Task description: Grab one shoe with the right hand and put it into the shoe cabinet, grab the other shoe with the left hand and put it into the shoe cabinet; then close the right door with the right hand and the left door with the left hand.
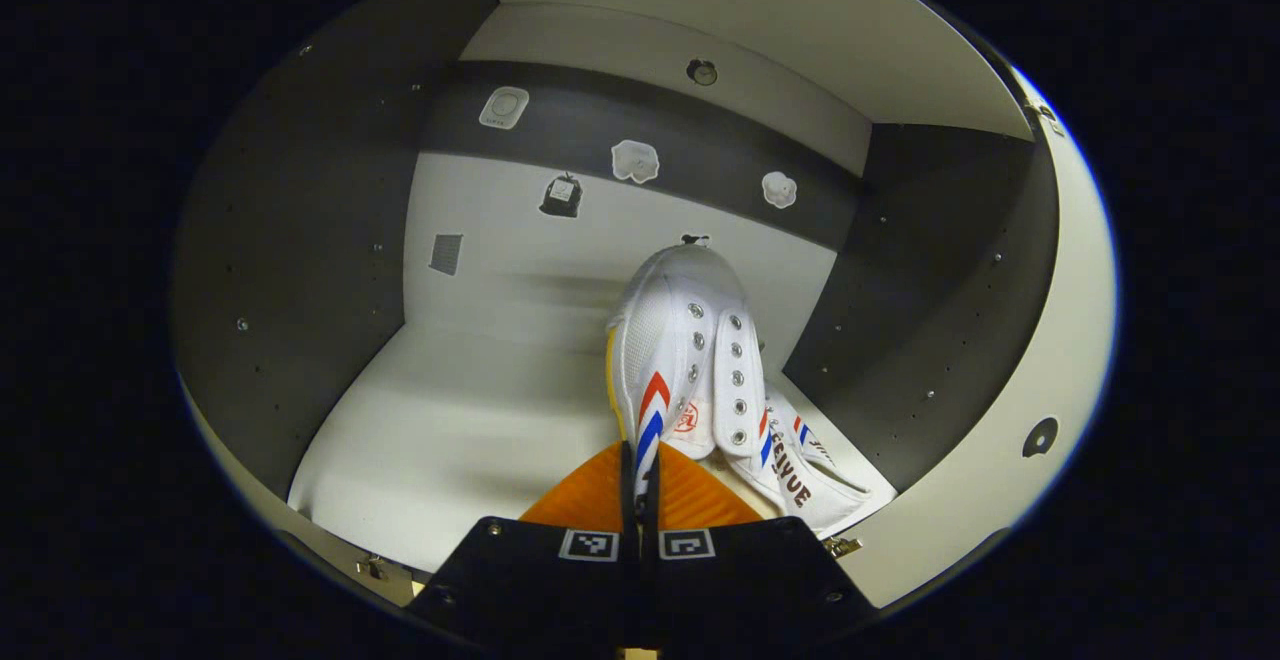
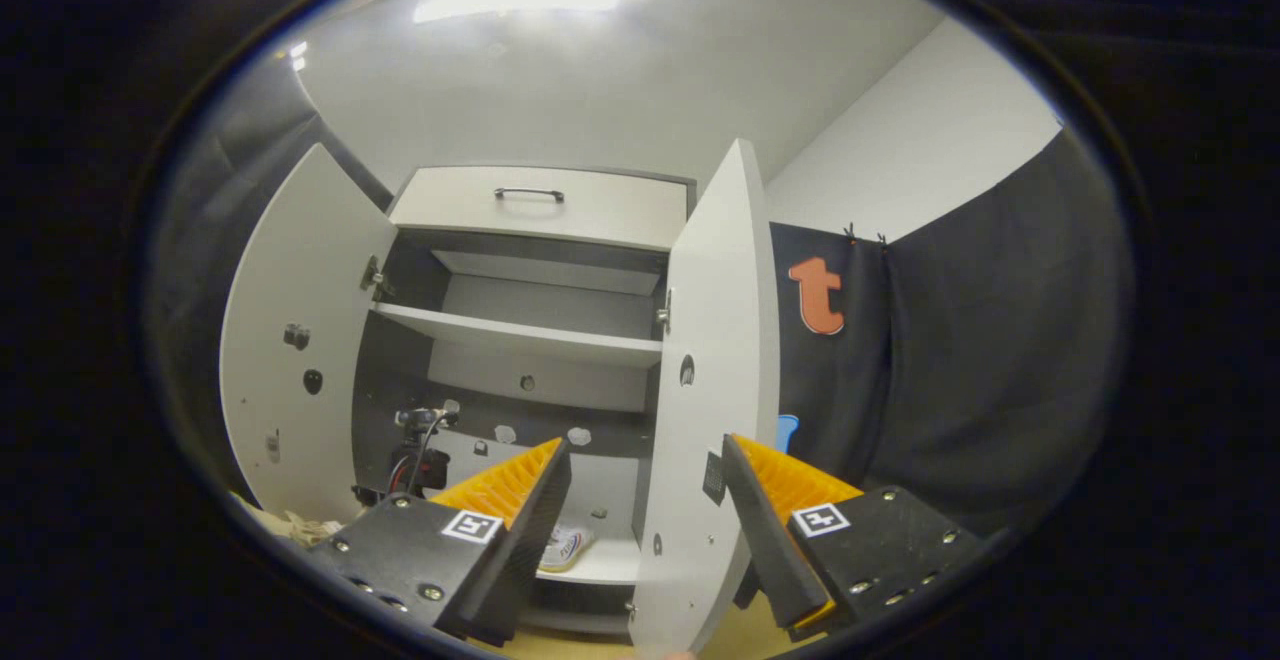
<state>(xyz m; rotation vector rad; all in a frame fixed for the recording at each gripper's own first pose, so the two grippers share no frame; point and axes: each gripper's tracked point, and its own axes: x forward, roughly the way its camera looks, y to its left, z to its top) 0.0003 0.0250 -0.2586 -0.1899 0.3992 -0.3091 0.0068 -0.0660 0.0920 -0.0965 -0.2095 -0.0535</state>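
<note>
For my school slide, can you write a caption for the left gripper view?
Left hand-held gripper pinches a white sneaker inside the shoe cabinet, beside its mate.

Left gripper (image 1: 640, 480) pinched closed; right gripper (image 2: 645, 500) spread wide.

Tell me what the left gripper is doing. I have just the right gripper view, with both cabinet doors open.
Observer: The left gripper is shut on a white shoe, pinching the edge of its upper, inside the lower compartment.
Operator: Which way does that shoe face?
Observer: Its toe points toward the compartment's back wall.
Operator: I can make out something pale on the bottom shelf. Is that the other shoe?
Observer: Yes. A second shoe with matching red and blue stripes lies on the compartment floor by the right side wall, partly behind the held one.
</note>
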